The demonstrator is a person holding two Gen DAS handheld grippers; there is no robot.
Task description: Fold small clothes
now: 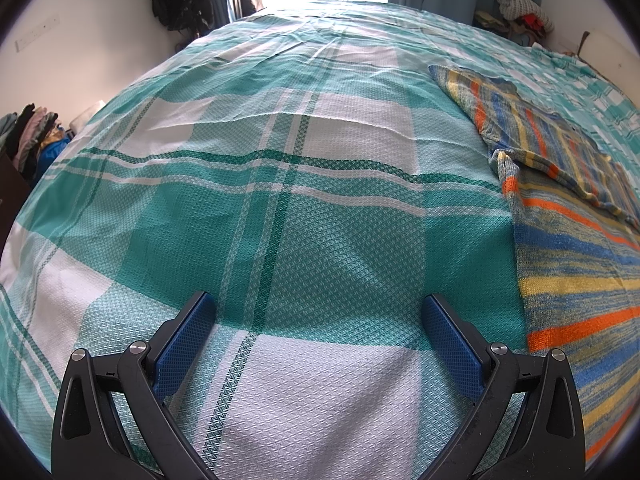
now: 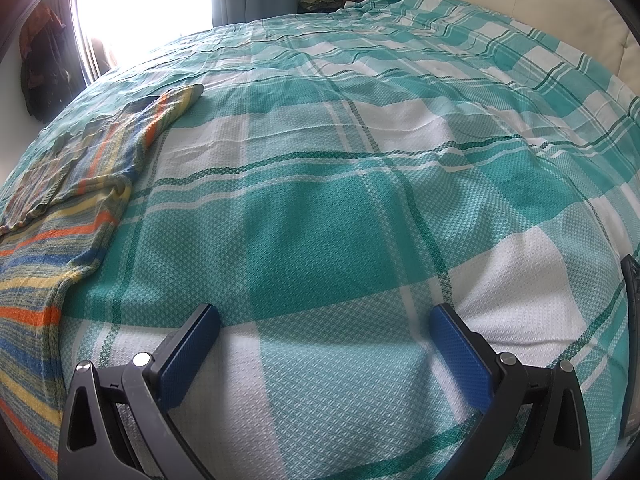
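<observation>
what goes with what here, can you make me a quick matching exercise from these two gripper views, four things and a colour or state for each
Things:
1. striped garment
2. bedspread
3. left gripper
4. headboard

Colour or state:
A. cream, padded
B. open, holding nothing
C. teal and white plaid
D. blue, yellow and orange, partly folded over itself

Pairs: 1-D, 2-C, 3-B, 4-A

The right gripper is open too, over bare bedspread.

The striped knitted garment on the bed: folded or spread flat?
Partly folded: the striped knitted garment has one layer lying over another.
</observation>
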